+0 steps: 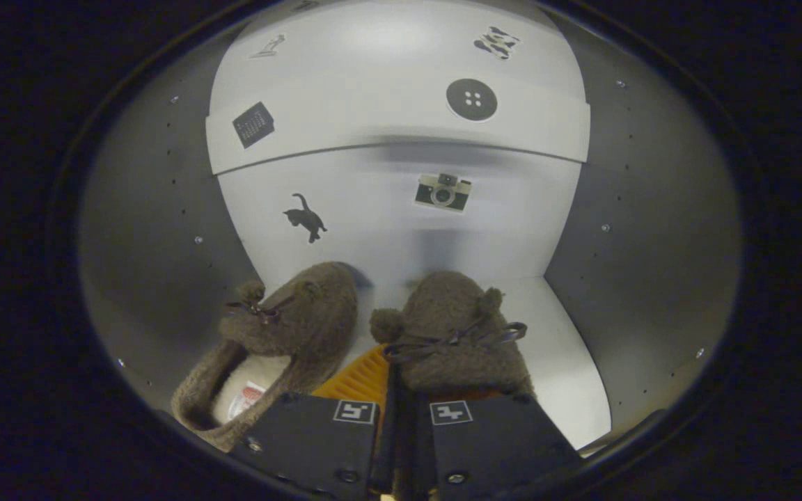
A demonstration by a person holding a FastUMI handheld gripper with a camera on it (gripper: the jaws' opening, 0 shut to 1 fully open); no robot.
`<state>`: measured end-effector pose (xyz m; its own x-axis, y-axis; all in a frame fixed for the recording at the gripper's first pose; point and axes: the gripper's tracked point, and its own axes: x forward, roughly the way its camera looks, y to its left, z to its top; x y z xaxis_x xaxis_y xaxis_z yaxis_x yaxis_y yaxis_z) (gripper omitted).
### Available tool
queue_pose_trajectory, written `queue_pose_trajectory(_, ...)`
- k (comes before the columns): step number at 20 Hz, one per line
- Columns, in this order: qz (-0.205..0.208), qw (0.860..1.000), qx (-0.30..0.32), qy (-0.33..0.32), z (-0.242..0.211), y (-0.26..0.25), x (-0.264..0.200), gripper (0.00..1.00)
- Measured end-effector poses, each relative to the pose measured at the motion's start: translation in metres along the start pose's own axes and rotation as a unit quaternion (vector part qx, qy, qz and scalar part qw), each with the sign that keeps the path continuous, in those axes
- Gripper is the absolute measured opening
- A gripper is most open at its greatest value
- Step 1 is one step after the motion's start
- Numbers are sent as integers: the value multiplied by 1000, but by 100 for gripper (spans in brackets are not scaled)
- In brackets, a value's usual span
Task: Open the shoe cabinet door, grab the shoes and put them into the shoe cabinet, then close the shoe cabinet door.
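I am looking into the shoe cabinet (568, 348), which has a white floor and grey side walls. Two brown fuzzy slippers with small ears and dark bows sit inside. The left slipper (289, 327) lies on the cabinet floor just ahead and left of my fingers, its cream lining facing me. The right slipper (453, 334) is directly ahead, toe toward the back wall. My gripper (392, 372) is nearly closed, its fingers pinching the near rim of the right slipper. Whether that slipper rests on the floor or hangs just above it is hidden.
The white back panels (387, 229) carry stickers: a cat, a camera, a button, a calendar. A ledge crosses the back wall above the slippers. Grey side walls (638, 229) stand close on both sides. Bare white floor lies right of the right slipper.
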<state>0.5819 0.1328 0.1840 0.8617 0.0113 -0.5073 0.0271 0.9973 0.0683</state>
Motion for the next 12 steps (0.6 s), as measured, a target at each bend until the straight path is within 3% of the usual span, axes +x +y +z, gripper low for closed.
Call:
queue_pose_trajectory(2,7,1000,4,-2,-1,4,-7,21)
queue_pose_trajectory(5,11,1000,-2,-29,0,6,-32,43)
queue_pose_trajectory(6,10,999,-6,-42,-2,8,-44,44)
queue_pose_trajectory(11,13,989,-29,-145,-9,16,-138,51)
queue_pose_trajectory(12,20,986,-28,-163,-13,22,-163,62)
